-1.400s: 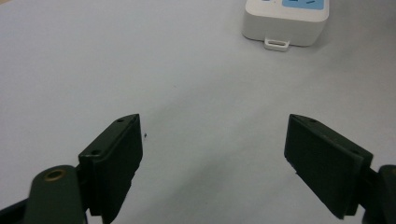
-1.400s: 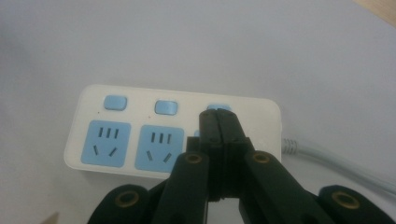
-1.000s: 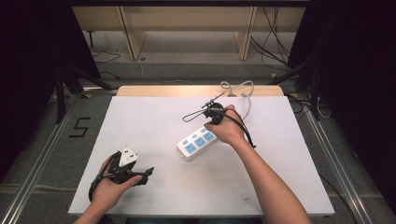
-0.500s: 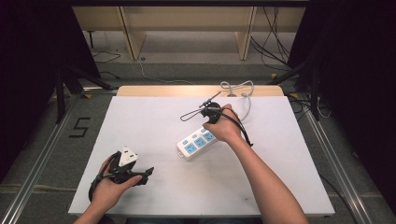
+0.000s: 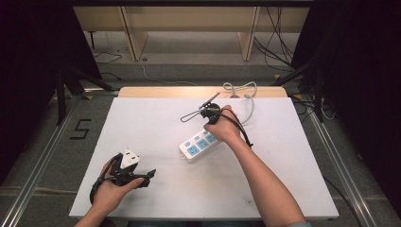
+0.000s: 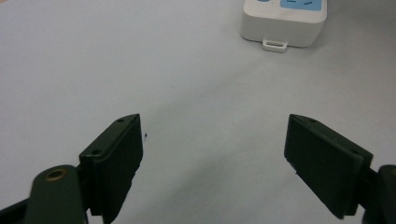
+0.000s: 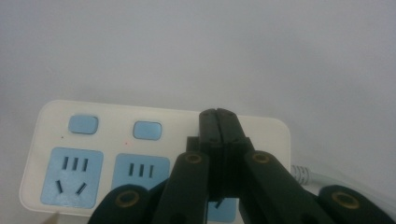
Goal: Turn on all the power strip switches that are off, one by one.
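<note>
While both hands sit over the white table (image 5: 156, 127), the scene reads as follows:
Right gripper (image 7: 217, 116): jaws pressed flat together with nothing between them, tips over the top face of the power strip (image 7: 116, 140), beside its blue switch buttons
Right fingers (image 7: 208, 128): the two black pads meet along one seam; whether their tips touch the strip I cannot tell
Power strip: white body with blue socket panels, lying flat directly under the right fingertips; two blue buttons and two sockets show to the left of the fingers in the right gripper view
Strip cord (image 5: 246, 101): white, leaving the strip's end behind the right hand (image 5: 224, 127) and looping near the table's far edge
Left gripper (image 6: 212, 154): jaws spread wide, holding nothing, bare table between them
Left fingers (image 6: 116, 158): well apart from the strip, whose near end with a small hanging tab lies ahead of the fingertips, toward the right-hand pad in the left gripper view
Left hand (image 5: 111, 189): near the table's front edge in the high view, well apart from the right hand
</note>
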`<state>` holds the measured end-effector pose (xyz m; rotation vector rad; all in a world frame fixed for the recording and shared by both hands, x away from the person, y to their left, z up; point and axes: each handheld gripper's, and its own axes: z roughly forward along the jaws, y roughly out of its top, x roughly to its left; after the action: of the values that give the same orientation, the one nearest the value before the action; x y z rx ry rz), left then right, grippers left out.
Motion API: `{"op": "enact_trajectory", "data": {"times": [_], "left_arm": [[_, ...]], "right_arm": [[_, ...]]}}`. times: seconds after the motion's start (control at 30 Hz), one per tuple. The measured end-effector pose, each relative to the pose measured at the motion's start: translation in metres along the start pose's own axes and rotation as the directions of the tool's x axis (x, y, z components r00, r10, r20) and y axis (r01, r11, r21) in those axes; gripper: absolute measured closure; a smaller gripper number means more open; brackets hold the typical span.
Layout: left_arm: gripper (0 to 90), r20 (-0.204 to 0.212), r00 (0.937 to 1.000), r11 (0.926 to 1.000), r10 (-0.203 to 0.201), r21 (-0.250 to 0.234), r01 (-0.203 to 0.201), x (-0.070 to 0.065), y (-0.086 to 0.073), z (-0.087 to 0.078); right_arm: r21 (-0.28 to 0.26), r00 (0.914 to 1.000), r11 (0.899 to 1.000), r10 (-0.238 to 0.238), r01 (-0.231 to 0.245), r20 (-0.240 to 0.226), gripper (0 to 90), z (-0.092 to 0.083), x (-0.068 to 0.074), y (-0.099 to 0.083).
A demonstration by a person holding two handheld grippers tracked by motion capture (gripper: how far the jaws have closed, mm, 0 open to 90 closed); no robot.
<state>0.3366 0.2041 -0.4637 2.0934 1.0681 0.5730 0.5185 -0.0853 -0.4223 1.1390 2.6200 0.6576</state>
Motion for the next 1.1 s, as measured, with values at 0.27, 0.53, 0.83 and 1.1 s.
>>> {"op": "enact_trajectory", "data": {"times": [0.27, 0.53, 0.83, 1.1], "left_arm": [[19.4, 0.002, 1.0, 1.0, 0.002, 0.001, -0.002, 0.0, 0.0, 0.0], [19.4, 0.001, 1.0, 1.0, 0.0, 0.0, 0.0, 0.0, 0.0, 0.0], [19.4, -0.001, 1.0, 1.0, 0.002, -0.002, -0.002, 0.0, 0.0, 0.0], [19.5, 0.002, 1.0, 1.0, 0.003, 0.0, -0.003, 0.0, 0.0, 0.001]], "right_arm": [[0.008, 1.0, 1.0, 0.001, -0.001, 0.006, 90.0, 0.005, -0.001, 0.002], [0.021, 0.9999, 1.0, -0.006, 0.006, 0.015, 90.0, 0.01, -0.001, 0.003], [0.031, 0.9997, 0.999, -0.011, 0.01, 0.022, 90.0, 0.013, 0.001, 0.007], [0.046, 0.9996, 0.999, -0.013, 0.011, 0.026, 90.0, 0.015, 0.001, 0.007]]}}
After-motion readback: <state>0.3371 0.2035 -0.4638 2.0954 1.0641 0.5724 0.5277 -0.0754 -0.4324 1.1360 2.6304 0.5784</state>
